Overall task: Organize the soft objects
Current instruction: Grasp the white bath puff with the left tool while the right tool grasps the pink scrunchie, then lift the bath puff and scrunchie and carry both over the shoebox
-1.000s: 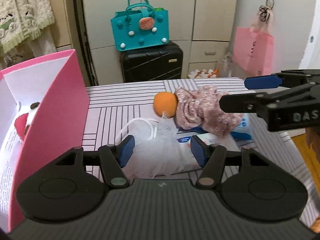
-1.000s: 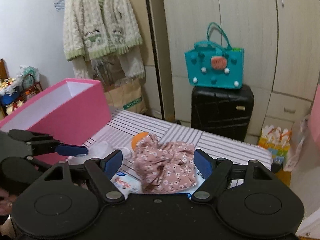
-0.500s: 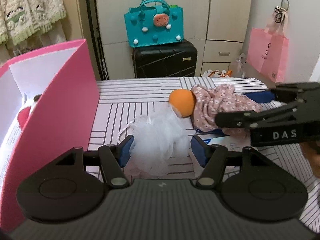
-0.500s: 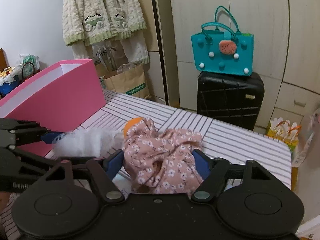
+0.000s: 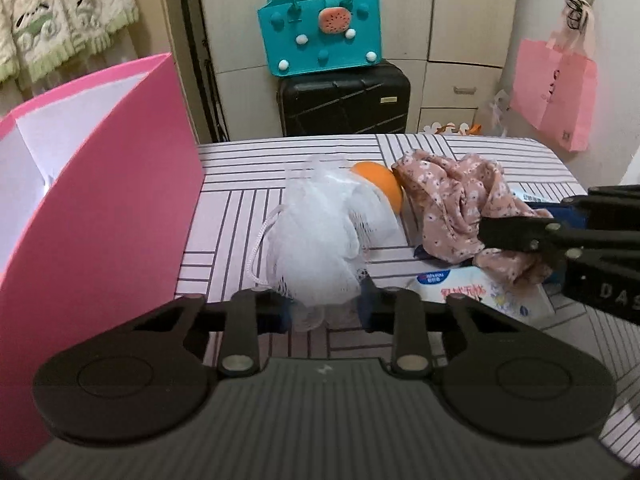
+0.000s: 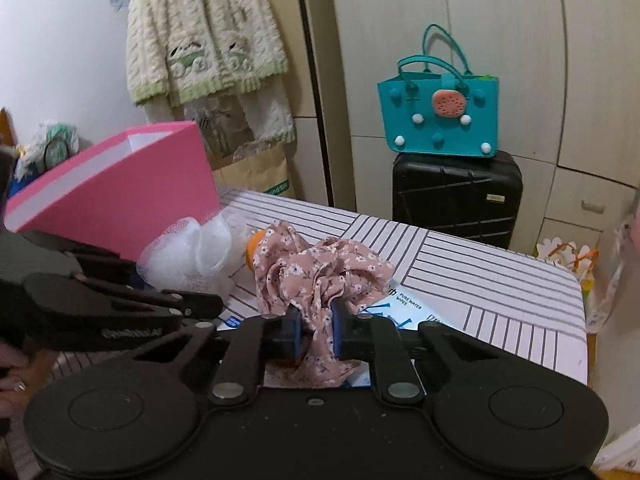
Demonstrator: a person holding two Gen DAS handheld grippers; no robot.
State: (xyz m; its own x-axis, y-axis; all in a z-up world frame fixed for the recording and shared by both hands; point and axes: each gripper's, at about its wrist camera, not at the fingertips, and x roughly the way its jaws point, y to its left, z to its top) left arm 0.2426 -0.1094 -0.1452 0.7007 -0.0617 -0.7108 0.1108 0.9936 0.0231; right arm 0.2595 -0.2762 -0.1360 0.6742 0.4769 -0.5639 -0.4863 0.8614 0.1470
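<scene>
The left gripper (image 5: 325,307) has just been closing, and its fingers are now clamped on the lower edge of a white mesh bath sponge (image 5: 328,232), which bulges up between them; its white cord loop hangs off the sponge's left side. The right gripper (image 6: 316,330) has also just been closing, and its blue-padded fingers (image 6: 289,330) are pinched tight on a fold of a crumpled pink floral cloth (image 6: 320,268), with some of the cloth hanging below the pads.

Both soft things sit on the striped tabletop (image 5: 240,208), the sponge to the left of the cloth. An orange ball (image 5: 380,184) lies between them, touching the cloth and partly hidden behind the sponge. Under the cloth is a flat pack of wet wipes (image 6: 408,304), partly covered by it.

An open pink box (image 5: 100,200) with a white inside stands at the left end of the tabletop, near the sponge. Beyond the tabletop, a teal handbag (image 6: 440,120) rests on a black suitcase (image 6: 456,196) in front of cream cupboards. A knitted cardigan (image 6: 200,32) hangs on the wall at the left, and a pink paper bag (image 5: 554,92) at the right.
</scene>
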